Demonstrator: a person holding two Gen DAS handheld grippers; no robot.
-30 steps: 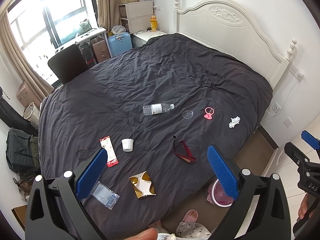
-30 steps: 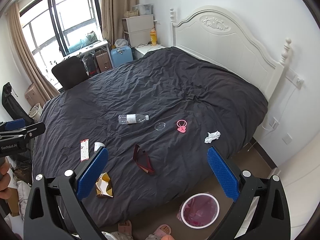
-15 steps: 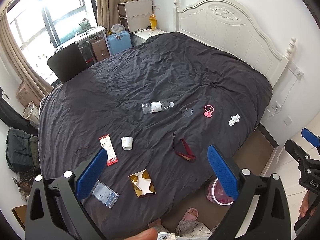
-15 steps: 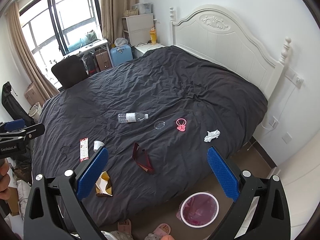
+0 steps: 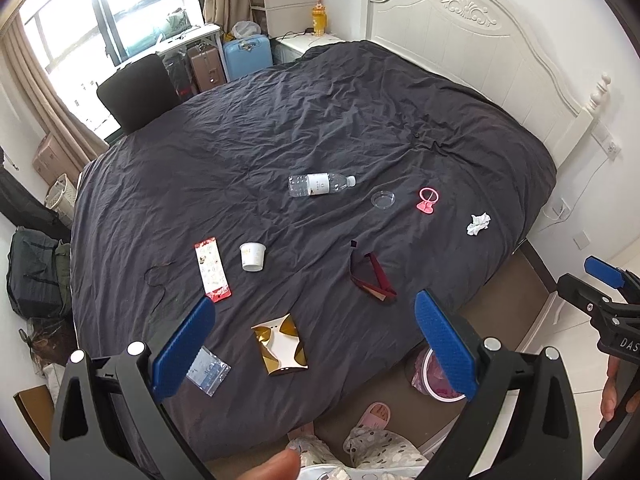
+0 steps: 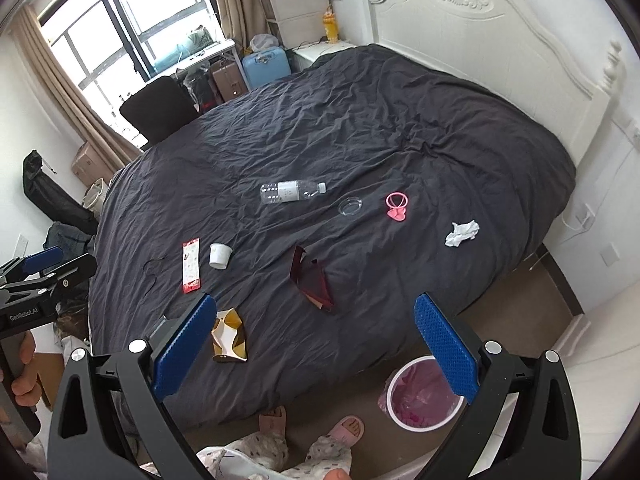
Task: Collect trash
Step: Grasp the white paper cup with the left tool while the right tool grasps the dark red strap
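Litter on the bed lies as a second ago; both grippers, left and right, keep fingers spread, empty, high above, collecting unstarted.

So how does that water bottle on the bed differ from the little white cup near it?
The water bottle is clear plastic, while the white cup is opaque. The bottle lies on its side; the cup stands on the cover, apparently mouth down. The bottle is long and slim, the cup short and squat. The bottle also sits farther from the claws than the cup. Both rest loose on the dark bed cover, untouched.
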